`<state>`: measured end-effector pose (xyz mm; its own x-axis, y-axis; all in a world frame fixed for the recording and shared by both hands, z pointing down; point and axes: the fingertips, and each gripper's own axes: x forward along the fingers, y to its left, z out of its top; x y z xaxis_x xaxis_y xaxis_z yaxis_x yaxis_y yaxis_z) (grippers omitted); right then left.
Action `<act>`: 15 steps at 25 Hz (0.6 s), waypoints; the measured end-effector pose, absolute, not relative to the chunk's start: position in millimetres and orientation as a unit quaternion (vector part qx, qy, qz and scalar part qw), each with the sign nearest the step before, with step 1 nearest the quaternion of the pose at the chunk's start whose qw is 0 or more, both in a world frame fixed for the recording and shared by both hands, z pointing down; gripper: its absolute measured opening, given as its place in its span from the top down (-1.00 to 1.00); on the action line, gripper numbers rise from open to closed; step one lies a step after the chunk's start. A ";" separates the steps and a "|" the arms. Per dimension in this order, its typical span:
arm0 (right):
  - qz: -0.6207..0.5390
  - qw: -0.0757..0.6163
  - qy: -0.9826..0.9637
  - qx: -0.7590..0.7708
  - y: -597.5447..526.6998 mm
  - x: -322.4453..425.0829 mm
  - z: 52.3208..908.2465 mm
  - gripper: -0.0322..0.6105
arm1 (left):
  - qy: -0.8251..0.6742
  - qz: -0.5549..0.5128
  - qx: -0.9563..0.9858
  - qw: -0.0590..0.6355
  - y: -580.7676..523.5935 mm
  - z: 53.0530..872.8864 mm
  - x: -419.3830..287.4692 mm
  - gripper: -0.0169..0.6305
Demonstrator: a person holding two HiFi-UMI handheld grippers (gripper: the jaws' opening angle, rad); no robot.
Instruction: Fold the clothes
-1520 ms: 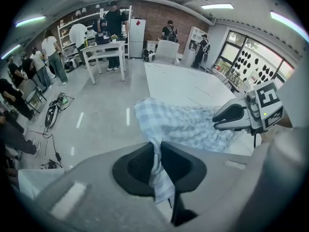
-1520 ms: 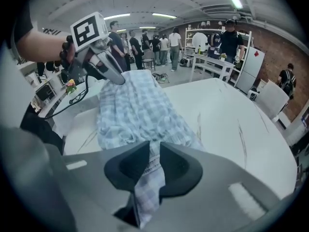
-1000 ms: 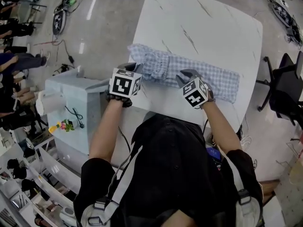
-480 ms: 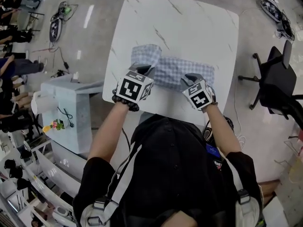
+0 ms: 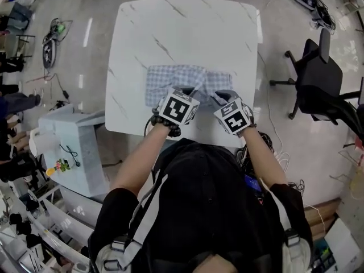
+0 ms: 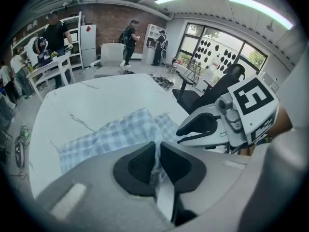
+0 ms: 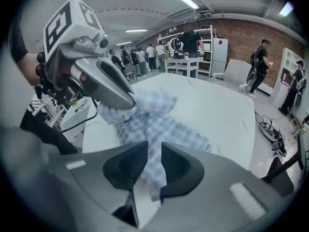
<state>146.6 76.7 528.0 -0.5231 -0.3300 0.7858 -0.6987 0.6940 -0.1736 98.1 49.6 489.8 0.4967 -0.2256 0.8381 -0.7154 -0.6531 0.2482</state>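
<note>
A blue-and-white checked garment [image 5: 170, 79] lies bunched across the middle of the white marble table [image 5: 170, 21]. My left gripper [image 5: 185, 93] is at the garment's near edge, shut on a pinch of the cloth [image 6: 111, 134]; a thin fold runs up between its black pads [image 6: 140, 163]. My right gripper [image 5: 219, 98] sits close beside it on the right, shut on another fold of the cloth [image 7: 166, 124] that hangs through its jaws. In the left gripper view the right gripper [image 6: 203, 125] shows alongside. In the right gripper view the left gripper [image 7: 108, 83] lifts a cloth corner.
A black office chair [image 5: 318, 73] stands right of the table. A pale cabinet [image 5: 68, 147] stands at the table's left, with cables [image 5: 51, 36] on the floor beyond it. People stand at benches far across the room [image 7: 193, 37].
Both grippers have moved sideways with cloth in them and now sit closer together. The garment, long across the table before, is drawn in shorter and more bunched.
</note>
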 end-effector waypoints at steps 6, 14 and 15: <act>0.261 0.376 -0.827 0.328 81.2 169.6 530.2 0.61 | -0.270 0.429 0.801 0.320 61.1 528.5 117.8 0.81; 0.263 0.369 -0.816 0.360 70.1 171.1 530.7 0.65 | -0.208 0.386 0.830 0.346 78.8 520.4 150.6 0.14; 0.263 0.367 -0.814 0.366 67.1 173.2 530.0 0.65 | -0.199 0.375 0.833 0.355 80.8 517.7 153.6 0.13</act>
